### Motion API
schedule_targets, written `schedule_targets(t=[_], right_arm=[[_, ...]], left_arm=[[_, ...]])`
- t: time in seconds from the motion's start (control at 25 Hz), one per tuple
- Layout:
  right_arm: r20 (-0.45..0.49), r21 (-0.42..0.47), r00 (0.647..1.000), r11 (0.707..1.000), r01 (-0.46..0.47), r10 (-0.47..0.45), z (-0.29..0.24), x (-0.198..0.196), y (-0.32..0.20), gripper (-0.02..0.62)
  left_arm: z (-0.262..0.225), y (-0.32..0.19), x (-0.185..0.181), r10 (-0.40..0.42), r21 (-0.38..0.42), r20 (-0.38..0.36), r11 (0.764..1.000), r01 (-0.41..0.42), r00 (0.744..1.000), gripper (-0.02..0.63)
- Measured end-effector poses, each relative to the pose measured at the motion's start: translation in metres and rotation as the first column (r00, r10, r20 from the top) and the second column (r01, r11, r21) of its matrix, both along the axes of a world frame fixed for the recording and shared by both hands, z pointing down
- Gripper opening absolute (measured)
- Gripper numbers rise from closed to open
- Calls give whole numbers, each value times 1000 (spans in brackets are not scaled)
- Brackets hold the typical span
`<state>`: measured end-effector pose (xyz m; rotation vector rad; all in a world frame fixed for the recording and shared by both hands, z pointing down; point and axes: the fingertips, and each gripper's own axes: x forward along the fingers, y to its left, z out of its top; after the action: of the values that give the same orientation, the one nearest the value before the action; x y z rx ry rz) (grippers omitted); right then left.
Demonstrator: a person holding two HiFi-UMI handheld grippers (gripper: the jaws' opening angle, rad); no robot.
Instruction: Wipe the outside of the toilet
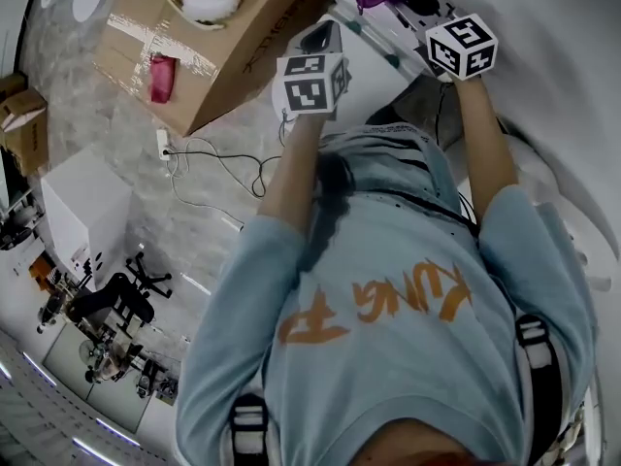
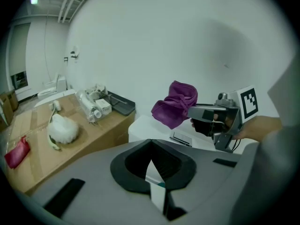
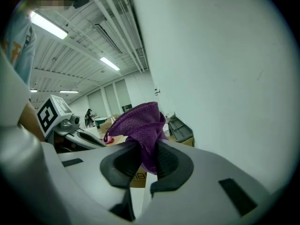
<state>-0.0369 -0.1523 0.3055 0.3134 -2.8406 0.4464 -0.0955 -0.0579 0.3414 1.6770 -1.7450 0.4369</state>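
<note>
Purple cloth (image 3: 140, 125) sits pinched in the right claw (image 3: 147, 146) at the top centre of the head view, over the white toilet (image 2: 145, 128) and close to the bare wall (image 2: 164, 41). Left claw (image 2: 150, 142), pressed together on nothing, hangs lower left. A cardboard box (image 1: 223, 56) hems the toilet's left edge.

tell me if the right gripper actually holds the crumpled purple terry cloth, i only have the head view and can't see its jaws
Observer: Yes. The right gripper view shows the crumpled purple terry cloth pinched between the right gripper's jaws.
Operator: and the left one, holding anything
Observer: No. In the left gripper view the left gripper's jaws are together with nothing between them.
Operator: is the cloth on the toilet yet
Observer: The left gripper view shows it over the glossy white toilet; whether it touches, I can't tell.
</note>
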Motion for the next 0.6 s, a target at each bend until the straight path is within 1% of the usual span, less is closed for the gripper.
schedule_targets(t=[0.2,0.4,0.52,0.6], right_arm=[[-13,33,1000,999,25,-25,1,-45,-4,71],[-102,102,993,992,69,-59,19,-89,-1,71],[-143,91,987,991,93,-80,40,-109,1,71],[-167,84,983,992,90,-75,52,-117,-1,71]], left_arm=[[-4,5,-18,-44,-8,20,999,45,999,23],[-4,10,-37,-81,-19,43,996,82,996,23],[-4,10,-44,-97,-30,47,995,99,994,23],[-2,10,-45,-92,-38,52,995,94,994,23]])
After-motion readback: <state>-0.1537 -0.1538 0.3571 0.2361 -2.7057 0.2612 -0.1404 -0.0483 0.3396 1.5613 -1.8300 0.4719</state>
